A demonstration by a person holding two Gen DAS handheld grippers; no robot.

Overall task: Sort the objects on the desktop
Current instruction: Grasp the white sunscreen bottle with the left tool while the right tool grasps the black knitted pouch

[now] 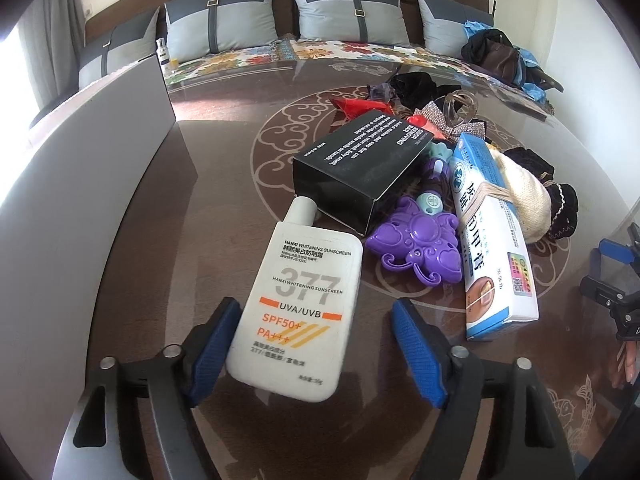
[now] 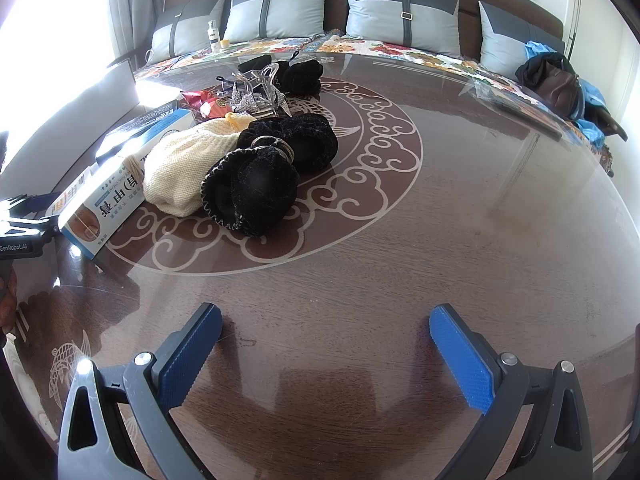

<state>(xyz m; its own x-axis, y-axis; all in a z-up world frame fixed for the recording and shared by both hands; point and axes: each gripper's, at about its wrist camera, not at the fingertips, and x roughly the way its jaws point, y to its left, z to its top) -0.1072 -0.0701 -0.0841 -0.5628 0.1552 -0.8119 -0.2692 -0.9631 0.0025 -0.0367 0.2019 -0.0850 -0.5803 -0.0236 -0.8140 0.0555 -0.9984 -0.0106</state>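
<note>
Glass-topped round table with swirl inlay, cushioned bench behind. Sunscreen bottle lies flat directly ahead of the left gripper, base between its spread fingers, left pad about touching, right pad apart — long axis runs forward along the fingers, cap end away, close against the black box. Left gripper is clearly nearer. Right gripper is apart too, holding nothing, over bare tabletop; the clutter pile sits ahead and to its left. Likely next: close on bottle.
</note>
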